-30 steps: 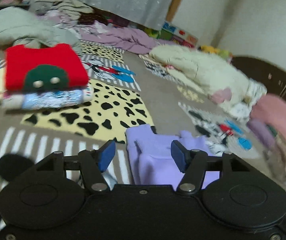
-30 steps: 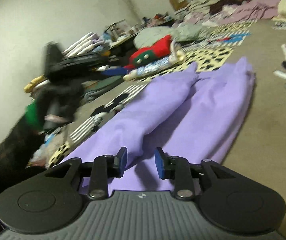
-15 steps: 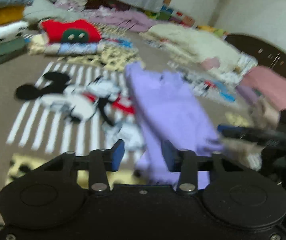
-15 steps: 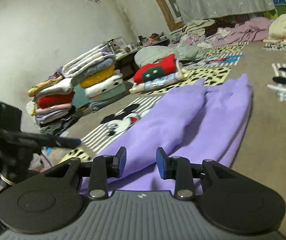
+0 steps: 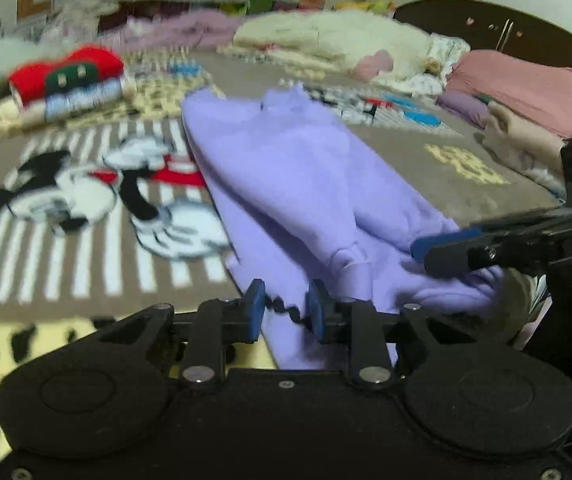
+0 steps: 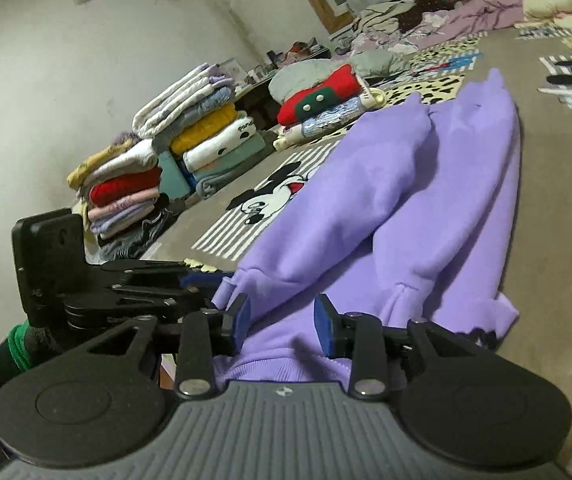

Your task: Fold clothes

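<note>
- Brown bedding (image 5: 417,160) printed with cartoon mice, white stripes and yellow spotted patches covered the whole work surface, under a pale wall (image 6: 86,64).
- On it lay a purple sweatshirt (image 5: 293,176), spread lengthwise away from both cameras, both sleeves folded in over the body and their cuffs pointing towards the tools.
- Its hem lay nearest the tools; the neck end lay farthest off, near the yellow spotted patch.
- The left gripper (image 5: 284,312) stood at the hem's left corner, blue pads parted, with the edge of the cloth and a dark wavy trim in the gap between them; whether the pads touched the cloth I could not tell.
- The right gripper (image 6: 282,324) stood at the hem further right, pads likewise apart, with the ribbed hem rising between them, not pinched.
- In the right wrist view the left gripper showed side-on, its tips just beside the left cuff (image 6: 226,292).
- In the left wrist view the right gripper reached in from the right edge, its blue tip over the hem's right part.
- Beyond the sweatshirt sat a small folded stack topped by a red jumper (image 6: 321,96).
- Further left, by the wall, stood taller folded piles (image 6: 190,128).
- Loose pale and pink bedclothes (image 5: 349,40) lay heaped far off.
</note>
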Motion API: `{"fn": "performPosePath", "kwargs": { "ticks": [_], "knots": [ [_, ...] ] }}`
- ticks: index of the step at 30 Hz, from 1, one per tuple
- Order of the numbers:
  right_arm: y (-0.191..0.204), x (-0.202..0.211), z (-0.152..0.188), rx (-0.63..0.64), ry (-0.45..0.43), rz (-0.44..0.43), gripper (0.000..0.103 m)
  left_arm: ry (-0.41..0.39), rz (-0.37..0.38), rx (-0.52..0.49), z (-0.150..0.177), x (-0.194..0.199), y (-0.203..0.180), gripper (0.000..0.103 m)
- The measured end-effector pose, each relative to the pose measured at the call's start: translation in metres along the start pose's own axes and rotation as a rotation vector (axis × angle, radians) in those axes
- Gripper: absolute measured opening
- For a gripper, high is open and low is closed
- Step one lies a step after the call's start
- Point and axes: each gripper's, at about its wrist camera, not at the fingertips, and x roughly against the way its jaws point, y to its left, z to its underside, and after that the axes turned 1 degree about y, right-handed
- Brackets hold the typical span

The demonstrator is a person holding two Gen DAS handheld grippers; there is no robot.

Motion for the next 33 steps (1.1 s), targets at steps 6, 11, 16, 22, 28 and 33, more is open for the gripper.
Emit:
{"fn": "performPosePath", "kwargs": {
  "ticks": [6,11,16,22,28,33],
  "knots": [
    [0.002,0.002,0.003,0.008,-0.029,-0.003,0.036,0.004,0.088,-0.061,0.005,-0.017,-0.002,0.021],
    [0.017,-0.003,0.002,0.093,-0.041,0.007,0.037,0.026,0.184,0.089,0.007,-0.029,0.023,0.021],
    [0.034,-0.007,0.004,0.2,-0.041,0.049,0.036,0.004,0.249,0.229,0.002,-0.018,0.039,0.021],
    [0.091,-0.016,0.021,0.531,-0.053,0.145,0.036,-0.067,0.281,0.417,-0.001,0.001,0.071,0.022],
    [0.171,-0.072,0.06,1.014,0.12,0.375,0.04,-0.128,0.246,0.532,-0.005,0.011,0.097,0.026],
    [0.201,-0.12,0.092,1.189,0.27,0.514,0.052,-0.114,0.24,0.512,-0.011,0.004,0.091,0.049]
  ]
}}
